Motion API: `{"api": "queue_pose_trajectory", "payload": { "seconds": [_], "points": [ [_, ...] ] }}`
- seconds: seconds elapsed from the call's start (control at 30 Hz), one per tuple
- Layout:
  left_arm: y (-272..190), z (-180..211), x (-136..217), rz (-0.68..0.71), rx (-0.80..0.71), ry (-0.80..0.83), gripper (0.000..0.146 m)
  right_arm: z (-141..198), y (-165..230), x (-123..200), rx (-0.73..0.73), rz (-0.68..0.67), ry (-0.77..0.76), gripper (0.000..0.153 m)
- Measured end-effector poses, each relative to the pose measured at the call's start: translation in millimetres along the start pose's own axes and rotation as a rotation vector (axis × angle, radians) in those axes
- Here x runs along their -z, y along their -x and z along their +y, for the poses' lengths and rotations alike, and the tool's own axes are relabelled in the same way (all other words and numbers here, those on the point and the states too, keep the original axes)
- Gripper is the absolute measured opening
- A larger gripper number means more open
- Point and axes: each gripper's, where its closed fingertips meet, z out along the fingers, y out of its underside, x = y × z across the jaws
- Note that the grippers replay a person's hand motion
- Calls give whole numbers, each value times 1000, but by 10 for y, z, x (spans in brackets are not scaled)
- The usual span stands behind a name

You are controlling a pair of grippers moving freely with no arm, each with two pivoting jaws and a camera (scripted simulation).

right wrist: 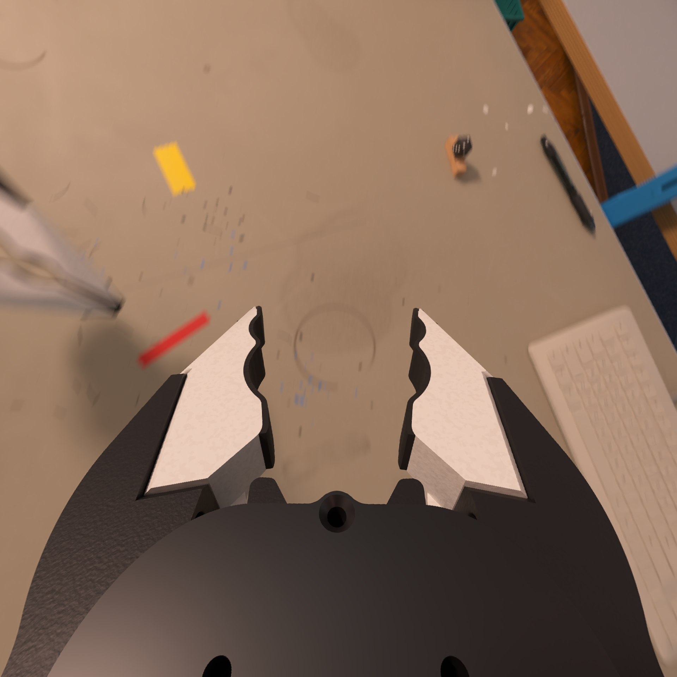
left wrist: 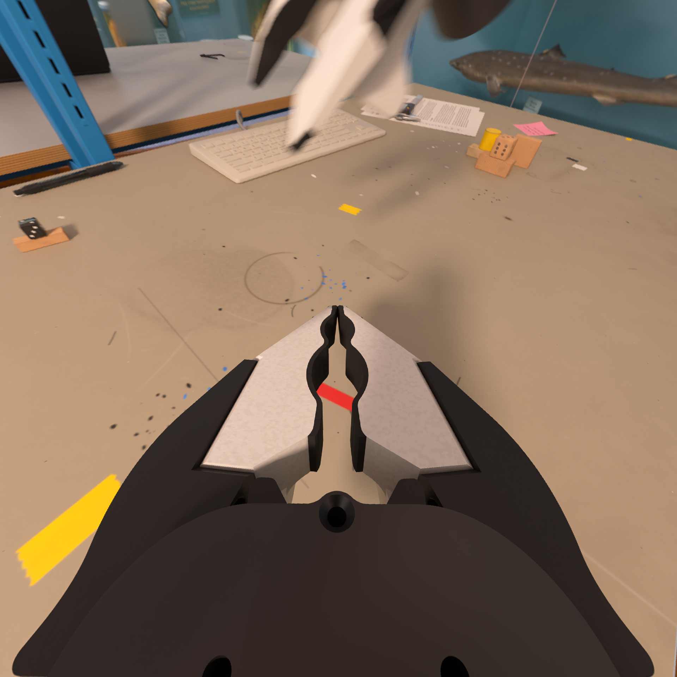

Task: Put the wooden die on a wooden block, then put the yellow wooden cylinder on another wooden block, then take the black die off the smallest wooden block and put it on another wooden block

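Left wrist view: the left gripper (left wrist: 337, 307) is hanging low over the middle of the tan bench (left wrist: 476, 329), its fingertips pressed together and holding nothing, a red tape strip (left wrist: 335, 397) showing through the gap farther back between its fingers.

Toward the far right corner a cluster of wooden blocks (left wrist: 507, 155) is sitting close together. The wooden die (left wrist: 502, 147) is resting on the front block, and the yellow wooden cylinder (left wrist: 489, 138) is standing on a low block just behind it.

Near the left edge the black die (left wrist: 32, 227) is lying on the smallest wooden block (left wrist: 41, 240), well apart from the cluster.

Along the far edge a white keyboard (left wrist: 285, 146) is lying, with printed sheets (left wrist: 445, 115) and a pink note (left wrist: 535, 128) to its right and a black pen (left wrist: 69, 177) to its left. Yellow tape pieces (left wrist: 350, 209) are sticking to the bench.

The right gripper (left wrist: 300, 141), blurred, is showing above the keyboard.

Right wrist view: the right gripper (right wrist: 336, 309) is hovering over the bench with its fingers spread wide and nothing between them, pointing down at a faint ring mark (right wrist: 334, 344).
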Motion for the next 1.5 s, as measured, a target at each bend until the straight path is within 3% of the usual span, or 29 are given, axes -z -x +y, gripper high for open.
{"api": "queue_pose_trajectory", "payload": {
  "seconds": [0.1,0.23,0.43,0.6,0.73,0.9,1.17,1.4,1.5],
  "points": [
    [101,-39,89,-23,9,-21,0,-560,-161,-676,-9,16,-20,86],
    [280,-47,233,-81,3,-32,0,-940,-565,-1300,-14,79,102,90],
    [444,26,416,-87,69,-58,0,-1078,-1262,-1783,14,148,290,83],
    [576,115,554,-107,106,-60,0,-989,-1470,-2139,-13,26,461,79],
    [716,173,637,-132,137,-68,0,-1082,-1497,-2345,31,-21,447,68],
    [830,201,684,-126,201,-96,0,-905,-1628,-2518,42,-69,523,59],
    [800,179,674,-94,213,-112,0,-734,-1506,-2714,173,-224,575,39],
    [788,242,608,-91,219,-85,0,-675,-1504,-2755,200,-225,608,22],
    [768,262,579,-80,222,-77,0,-691,-1516,-2767,123,-188,601,16]
  ]
}}
